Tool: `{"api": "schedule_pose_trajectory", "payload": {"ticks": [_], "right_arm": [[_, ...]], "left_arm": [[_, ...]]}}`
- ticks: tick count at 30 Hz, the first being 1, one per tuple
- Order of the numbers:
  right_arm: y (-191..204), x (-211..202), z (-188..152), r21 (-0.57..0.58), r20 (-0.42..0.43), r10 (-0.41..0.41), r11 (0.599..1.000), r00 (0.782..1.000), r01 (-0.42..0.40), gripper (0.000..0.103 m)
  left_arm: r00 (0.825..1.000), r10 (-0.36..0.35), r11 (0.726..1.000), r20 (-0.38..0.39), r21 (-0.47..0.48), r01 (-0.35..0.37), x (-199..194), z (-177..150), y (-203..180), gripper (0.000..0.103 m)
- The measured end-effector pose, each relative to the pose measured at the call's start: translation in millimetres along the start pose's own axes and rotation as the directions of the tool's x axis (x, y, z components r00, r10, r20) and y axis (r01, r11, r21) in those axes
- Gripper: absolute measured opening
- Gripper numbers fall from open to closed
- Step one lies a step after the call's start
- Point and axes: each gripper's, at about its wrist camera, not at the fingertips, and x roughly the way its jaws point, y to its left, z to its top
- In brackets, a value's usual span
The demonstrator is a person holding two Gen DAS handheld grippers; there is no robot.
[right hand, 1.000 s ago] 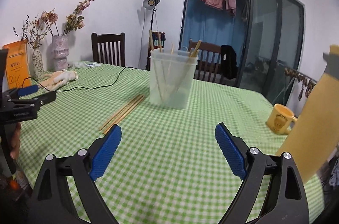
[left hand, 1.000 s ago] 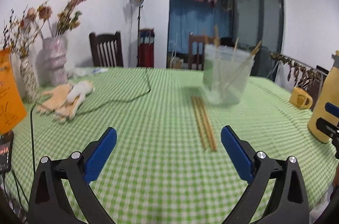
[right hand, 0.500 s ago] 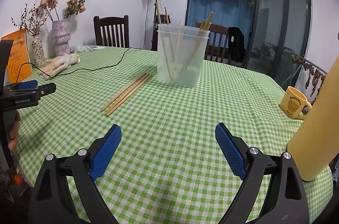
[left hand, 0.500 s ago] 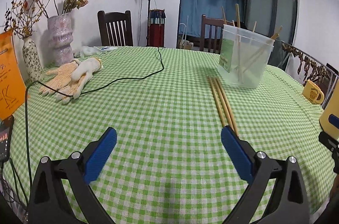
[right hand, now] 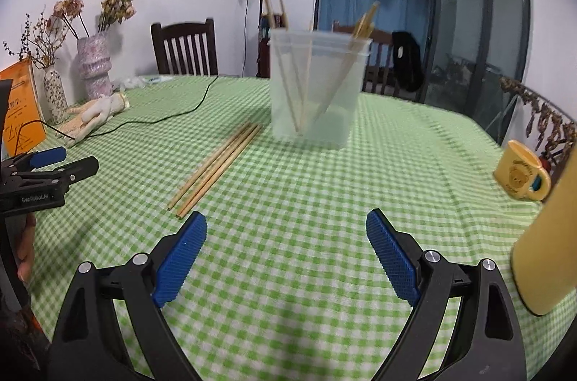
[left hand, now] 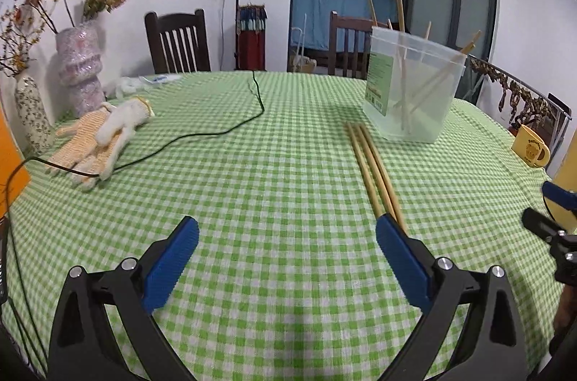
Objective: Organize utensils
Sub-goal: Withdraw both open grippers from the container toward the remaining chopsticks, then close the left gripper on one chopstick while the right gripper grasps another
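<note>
Three wooden chopsticks [left hand: 371, 164] lie side by side on the green checked tablecloth [left hand: 252, 186]; they also show in the right wrist view [right hand: 216, 166]. Behind them stands a clear plastic container [left hand: 411, 92] with several chopsticks leaning inside, also seen in the right wrist view [right hand: 317, 85]. My left gripper [left hand: 286, 236] is open and empty, its right finger just at the near ends of the loose chopsticks. My right gripper [right hand: 286, 229] is open and empty, to the right of the chopsticks' near ends.
A pair of work gloves [left hand: 97, 139] and a black cable [left hand: 202, 135] lie at the left. Vases with dried flowers [left hand: 79, 67] stand at the left edge. A yellow mug [right hand: 519, 171] and a tall yellow bottle [right hand: 548, 244] are at the right. Chairs stand behind the table.
Both grippers have moved closer to the loose chopsticks and the container. Both stay open.
</note>
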Motion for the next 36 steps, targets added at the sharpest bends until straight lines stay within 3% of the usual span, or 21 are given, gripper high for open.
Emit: {"api": "schedule_pose_trajectory", "payload": {"ticks": [5, 8, 13, 16, 20, 25, 31, 32, 34, 36], "right_arm": [[19, 40, 10, 0.032, -0.101, 0.061, 0.998, 0.993, -0.058, 0.084], [30, 66, 14, 0.063, -0.165, 0.101, 0.994, 0.981, -0.092, 0.065], [50, 86, 15, 0.054, -0.207, 0.123, 0.992, 0.970, -0.114, 0.048], [56, 94, 14, 0.046, -0.230, 0.136, 0.991, 0.964, -0.129, 0.043], [61, 101, 14, 0.026, -0.245, 0.145, 0.989, 0.959, -0.143, 0.039], [59, 104, 10, 0.027, -0.262, 0.161, 0.987, 0.952, -0.159, 0.026], [47, 98, 8, -0.012, -0.261, 0.078, 0.996, 0.962, -0.084, 0.020], [43, 98, 8, 0.003, -0.261, 0.087, 0.996, 0.961, -0.089, 0.020], [41, 96, 6, 0.006, -0.259, 0.086, 0.996, 0.962, -0.088, 0.018], [44, 95, 4, -0.016, -0.260, 0.089, 0.995, 0.962, -0.096, 0.014]], "left_arm": [[0.996, -0.044, 0.998, -0.080, 0.030, 0.046, 23, 7, -8, 0.096], [0.985, -0.085, 0.992, -0.150, 0.079, 0.098, 40, 8, -22, 0.093], [0.971, -0.106, 0.980, -0.213, 0.144, 0.138, 61, 8, -39, 0.082], [0.963, -0.114, 0.979, -0.243, 0.136, 0.150, 69, 9, -37, 0.076], [0.956, -0.120, 0.977, -0.269, 0.137, 0.161, 77, 9, -32, 0.075], [0.946, -0.138, 0.980, -0.292, 0.100, 0.174, 82, 10, -27, 0.067], [0.928, -0.199, 0.971, -0.315, 0.064, 0.230, 89, 16, -41, 0.066], [0.928, -0.200, 0.968, -0.315, 0.082, 0.237, 90, 16, -48, 0.064], [0.924, -0.177, 0.968, -0.339, 0.110, 0.226, 98, 16, -59, 0.050], [0.931, -0.157, 0.972, -0.330, 0.113, 0.204, 100, 17, -61, 0.043]]}}
